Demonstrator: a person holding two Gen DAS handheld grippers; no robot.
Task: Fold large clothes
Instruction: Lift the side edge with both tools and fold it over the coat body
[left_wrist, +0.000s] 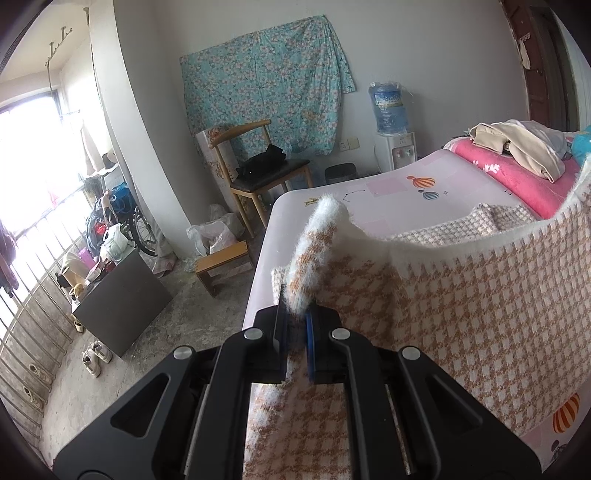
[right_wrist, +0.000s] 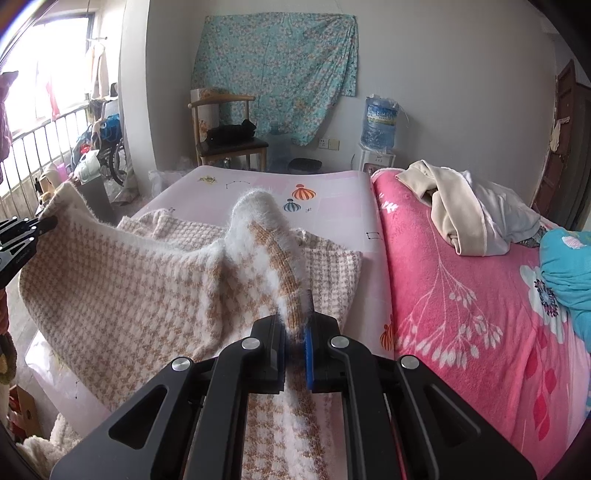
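A large fuzzy garment (right_wrist: 122, 280) in an orange-and-white houndstooth knit with white trim hangs stretched between my two grippers above the bed (right_wrist: 332, 192). Its far part lies on the pale pink sheet. My left gripper (left_wrist: 296, 314) is shut on one white-trimmed edge of the garment (left_wrist: 461, 295), which sticks up between the jaws. My right gripper (right_wrist: 295, 325) is shut on the other edge, which also pokes up between its jaws. The left gripper (right_wrist: 40, 227) shows at the left edge of the right wrist view, holding the cloth.
A pink floral blanket (right_wrist: 461, 295) covers the bed's right side, with a heap of beige and white clothes (right_wrist: 461, 206) and a turquoise item (right_wrist: 569, 269) on it. A wooden chair (left_wrist: 258, 173), a low stool (left_wrist: 221, 262), a water dispenser (left_wrist: 391, 122) and a dark cabinet (left_wrist: 122, 302) stand around the bed.
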